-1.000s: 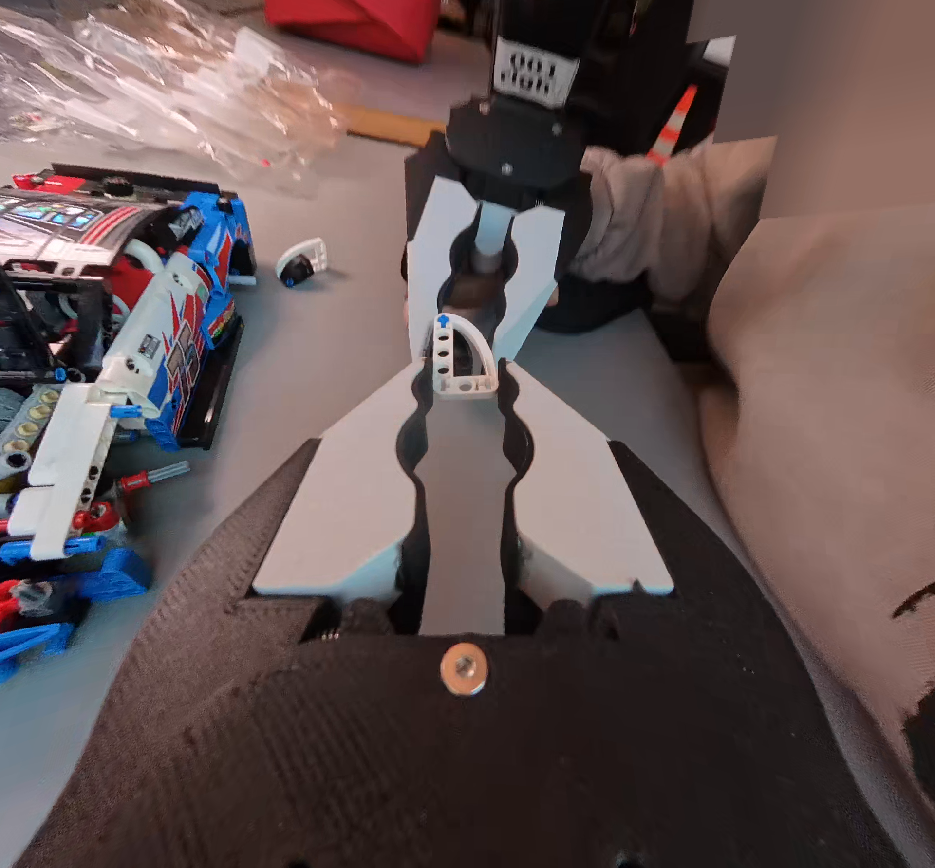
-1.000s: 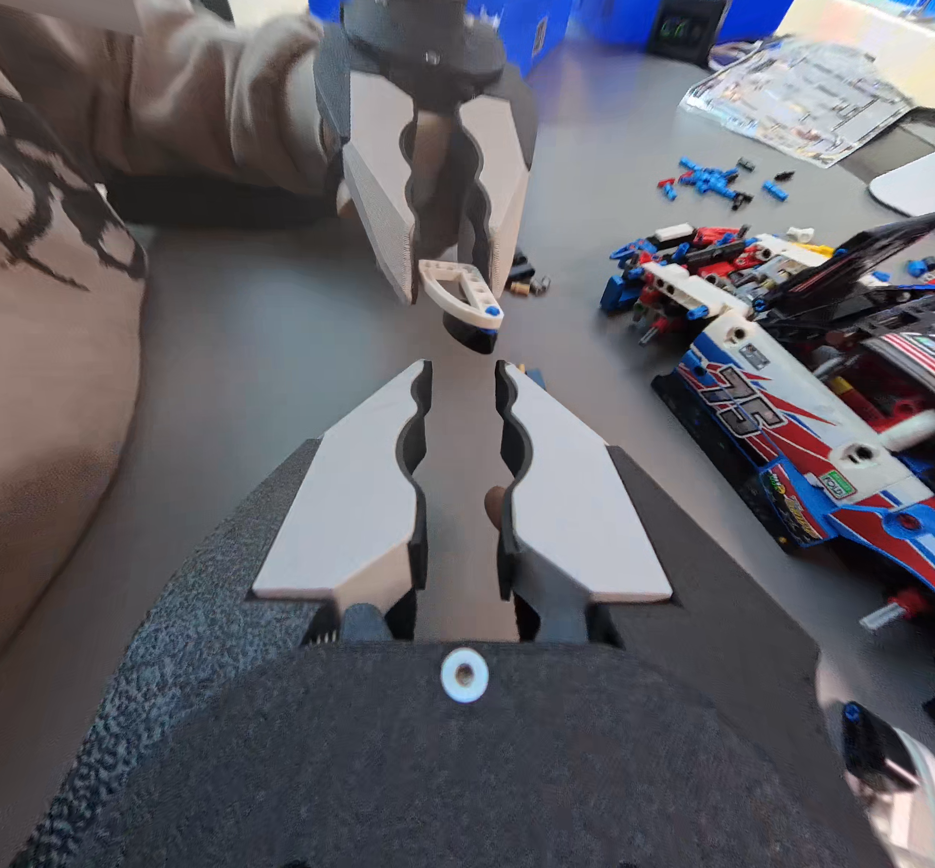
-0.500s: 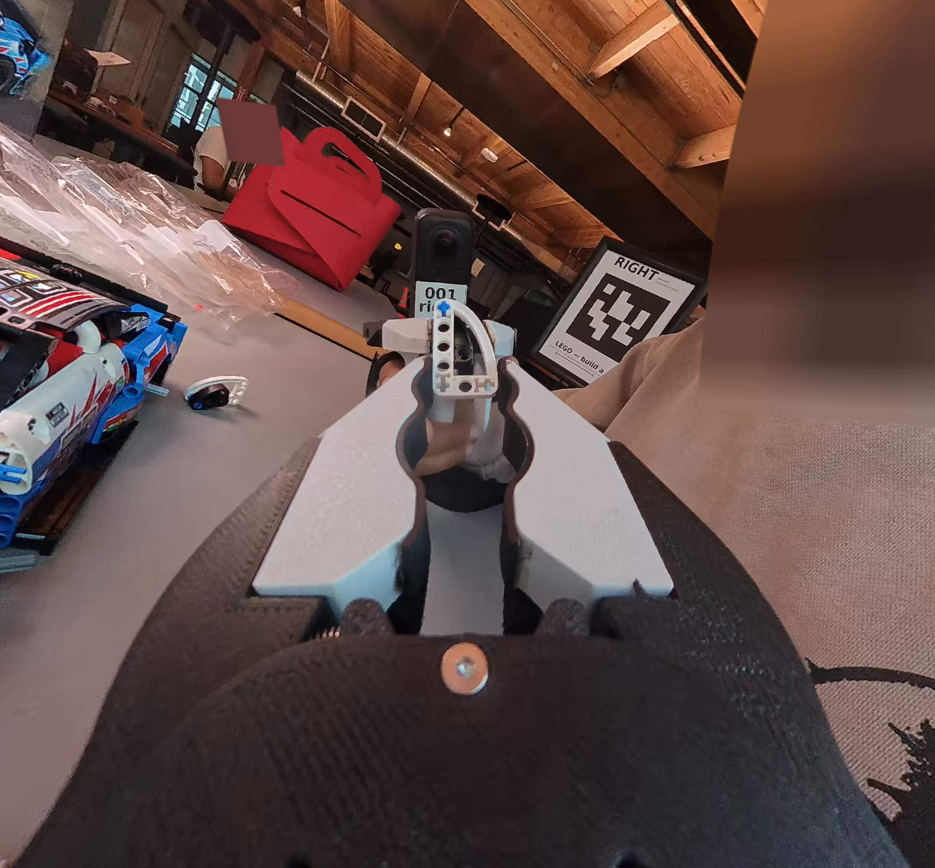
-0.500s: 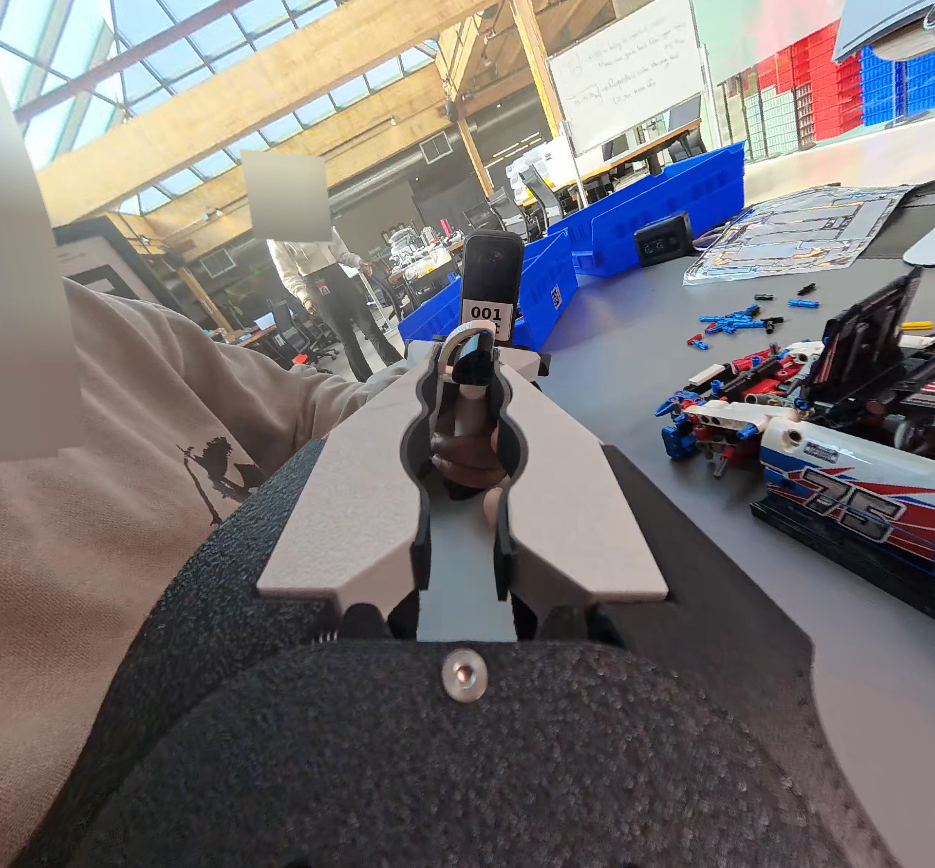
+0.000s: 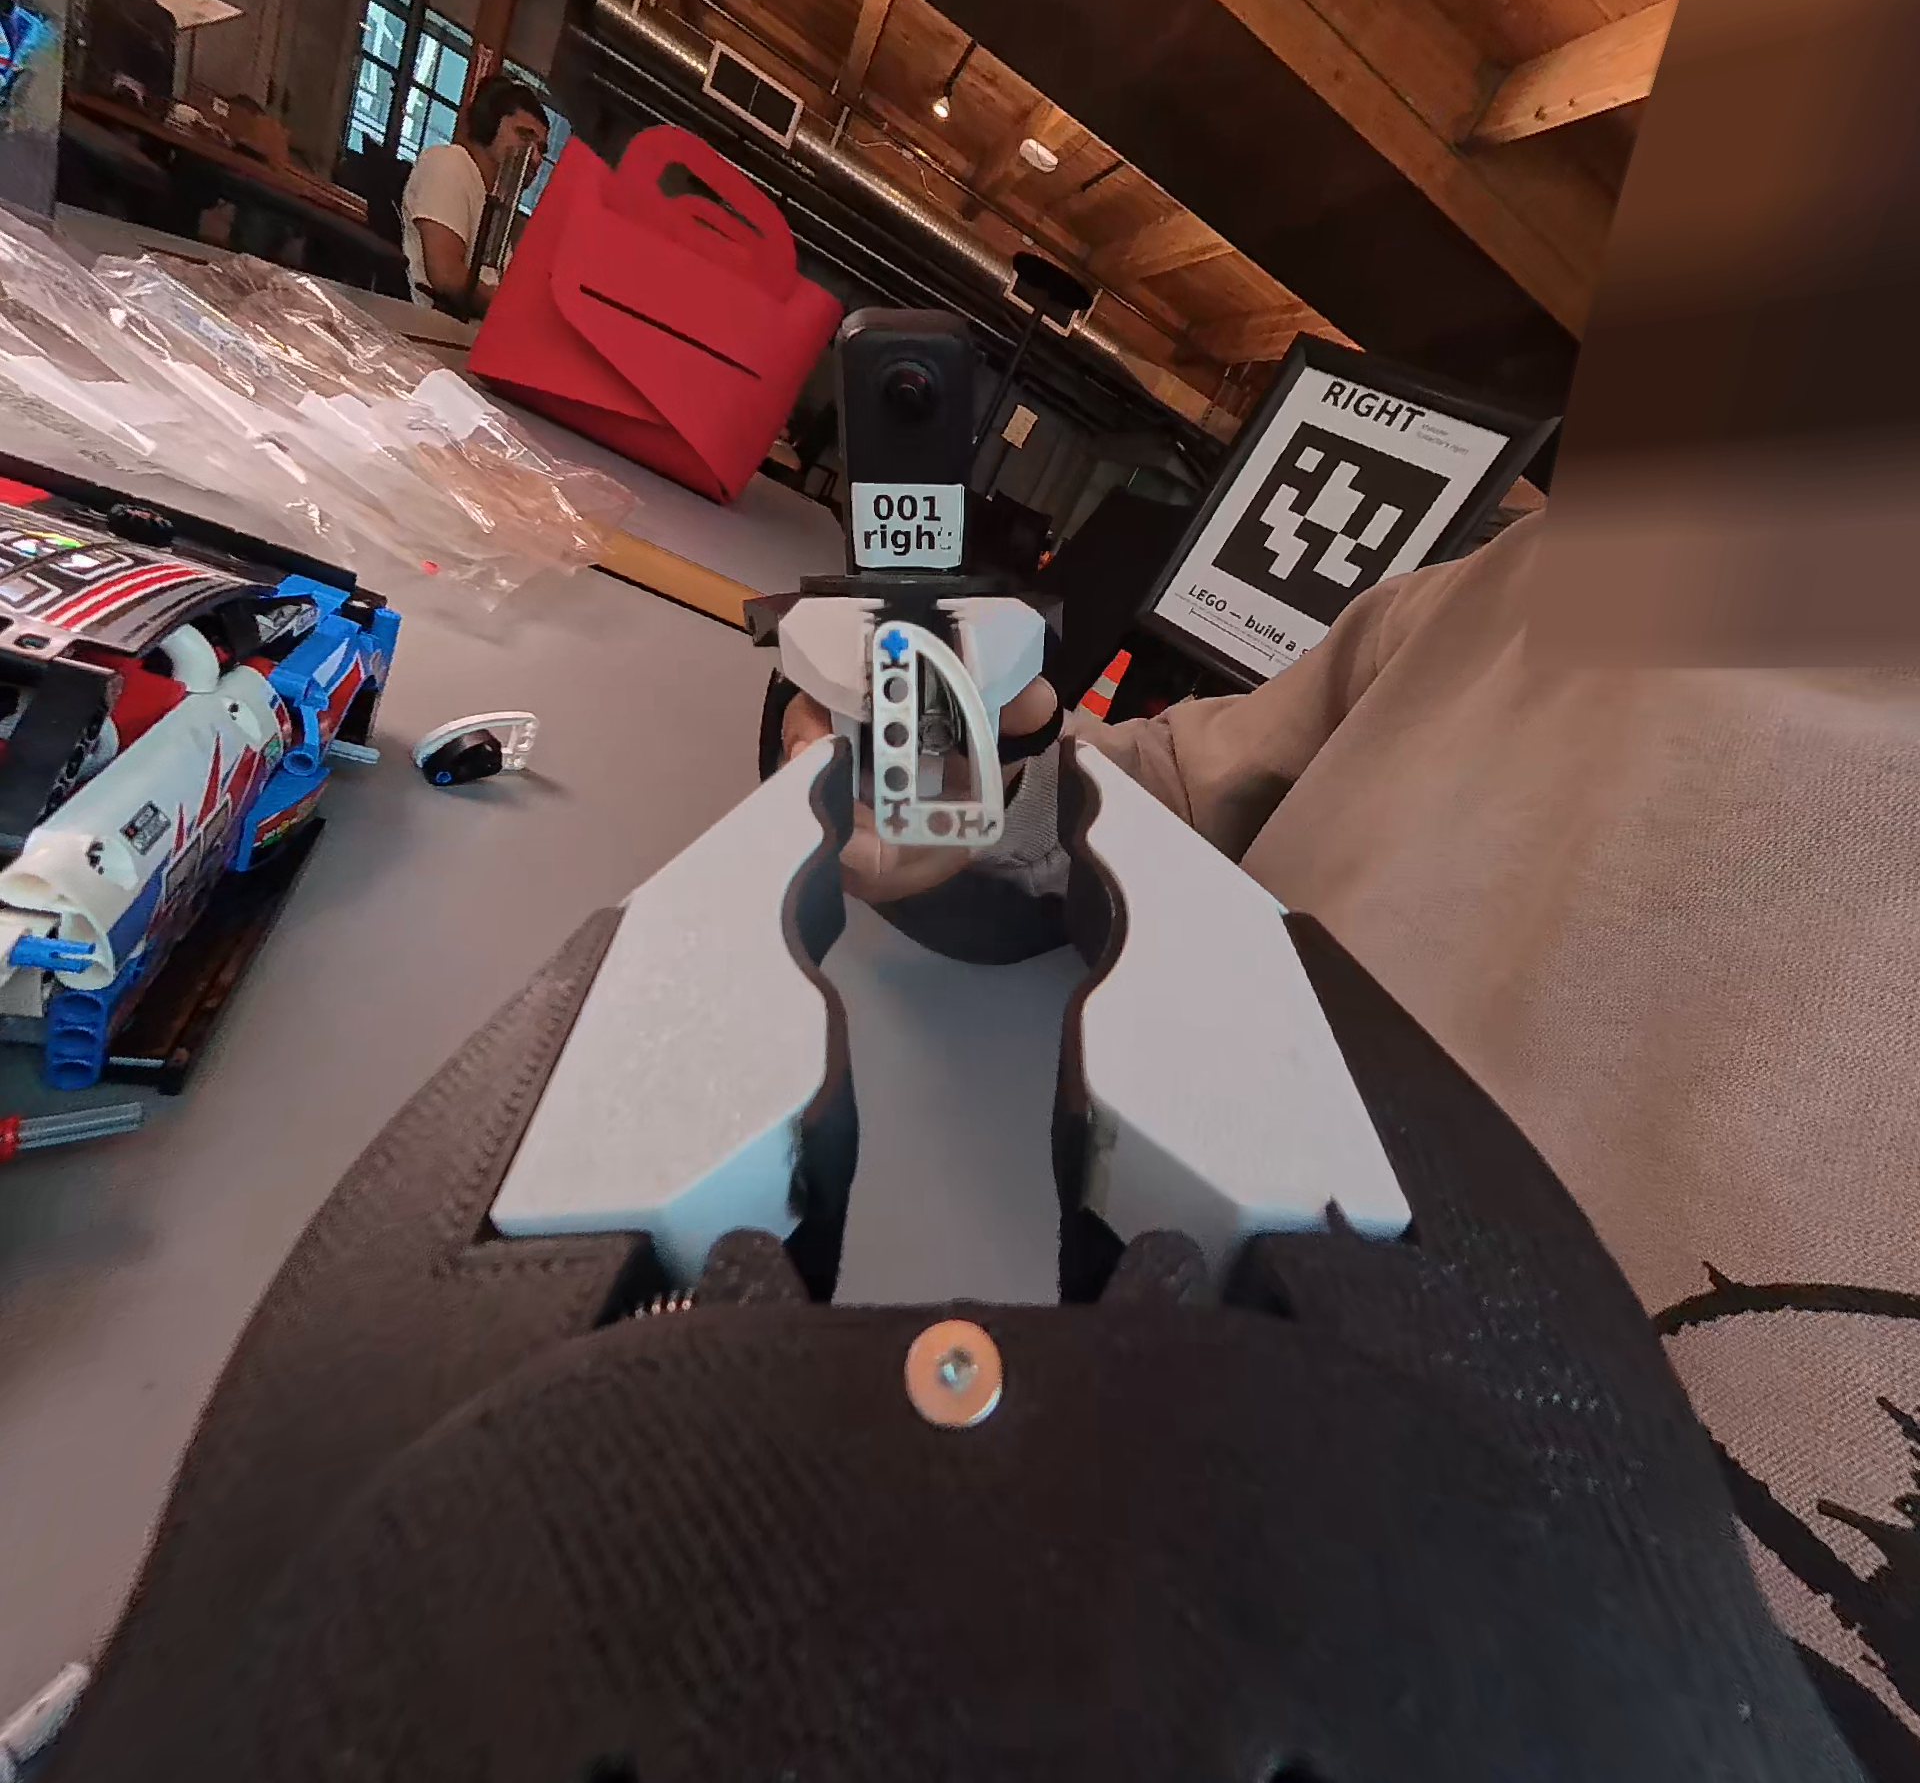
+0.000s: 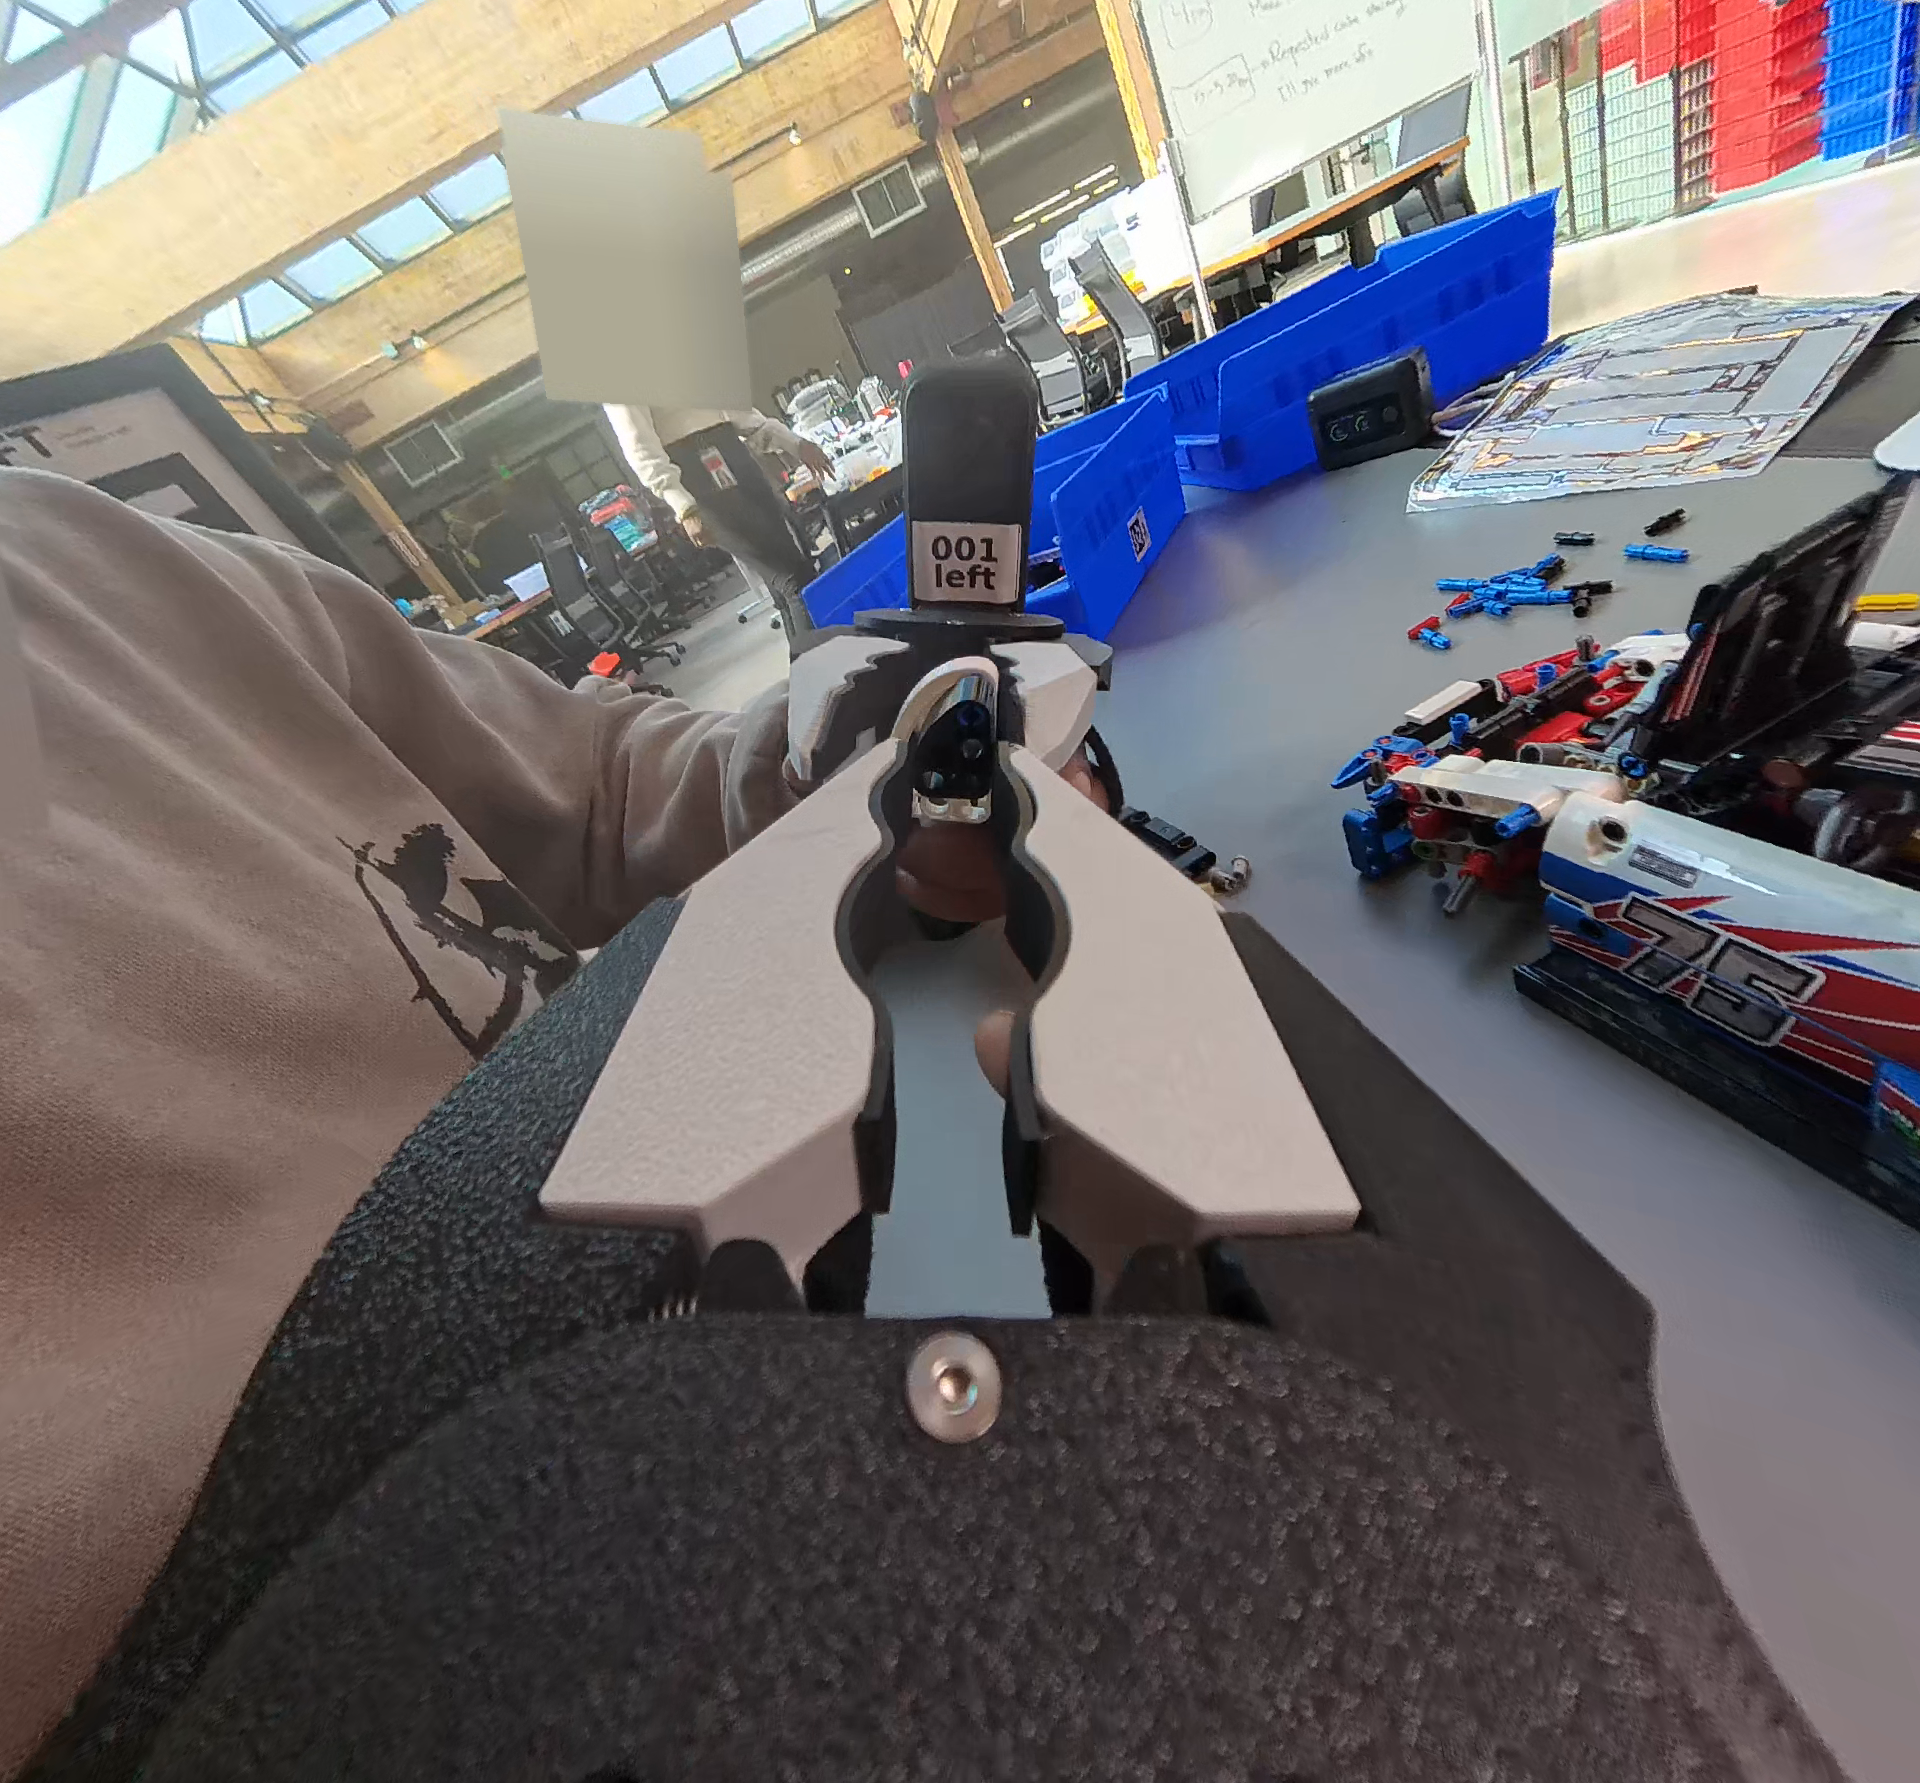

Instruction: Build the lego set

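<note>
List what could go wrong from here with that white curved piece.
1. The white curved piece seems pinched only at the tips of the right gripper, above the table. It could twist or slip out.
2. The left gripper is open around the same piece, nose to nose with the right one. Pulling away crookedly could knock the piece loose.
</note>
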A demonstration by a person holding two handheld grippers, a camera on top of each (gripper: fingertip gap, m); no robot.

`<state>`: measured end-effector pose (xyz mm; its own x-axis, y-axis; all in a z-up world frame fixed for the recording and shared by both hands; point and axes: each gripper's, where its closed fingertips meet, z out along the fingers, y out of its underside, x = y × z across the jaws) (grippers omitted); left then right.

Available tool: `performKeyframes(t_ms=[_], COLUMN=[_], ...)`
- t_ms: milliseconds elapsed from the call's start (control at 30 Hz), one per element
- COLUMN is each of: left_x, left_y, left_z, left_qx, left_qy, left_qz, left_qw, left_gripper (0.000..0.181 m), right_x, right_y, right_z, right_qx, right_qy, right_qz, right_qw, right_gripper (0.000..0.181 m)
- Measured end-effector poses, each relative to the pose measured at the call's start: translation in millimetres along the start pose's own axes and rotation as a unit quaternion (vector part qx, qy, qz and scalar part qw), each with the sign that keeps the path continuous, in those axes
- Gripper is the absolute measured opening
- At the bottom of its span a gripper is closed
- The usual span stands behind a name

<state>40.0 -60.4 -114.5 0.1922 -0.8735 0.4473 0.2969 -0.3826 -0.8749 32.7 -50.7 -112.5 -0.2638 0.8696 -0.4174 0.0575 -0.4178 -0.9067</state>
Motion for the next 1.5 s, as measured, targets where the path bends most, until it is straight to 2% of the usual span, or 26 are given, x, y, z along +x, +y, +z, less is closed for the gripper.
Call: performKeyframes(t_ms=[67,200,500,967,1100,1200,1333,1400,1500], left_x=[-1,-5,-1,0,-11,-30,-56,-64,-69], left_y=[5,15,22,29,28,28,30,31,32], left_z=[0,2,4,5,3,-1,-9,-10,-7], left_qx=[-0.018,-0.055,-0.086,-0.110,-0.119,-0.144,-0.197,-0.215,-0.226], left_qy=[-0.008,-0.029,-0.037,-0.036,-0.077,-0.158,-0.270,-0.305,-0.328], left_qz=[0.008,0.034,0.087,0.087,0.117,0.189,0.310,0.353,0.388], left_qw=[1.000,0.998,0.992,0.989,0.983,0.958,0.890,0.858,0.831], left_gripper=[0.036,0.022,0.022,0.022,0.022,0.022,0.022,0.022,0.022], right_x=[0,0,-6,-8,3,16,29,36,44], right_y=[5,11,15,21,21,21,20,20,24], right_z=[1,2,0,0,-1,-3,-1,3,7], right_qx=[-0.011,-0.025,-0.034,-0.047,-0.050,-0.050,-0.046,-0.049,-0.062], right_qy=[0.004,0.004,-0.026,-0.027,0.001,0.035,0.083,0.116,0.156], right_qz=[-0.012,-0.018,0.007,-0.013,-0.001,0.014,0.012,-0.004,-0.036], right_qw=[1.000,1.000,0.999,0.998,0.999,0.998,0.995,0.992,0.985], right_gripper=[0.011,0.011,0.011,0.012,0.012,0.025,0.030,0.031,0.029])
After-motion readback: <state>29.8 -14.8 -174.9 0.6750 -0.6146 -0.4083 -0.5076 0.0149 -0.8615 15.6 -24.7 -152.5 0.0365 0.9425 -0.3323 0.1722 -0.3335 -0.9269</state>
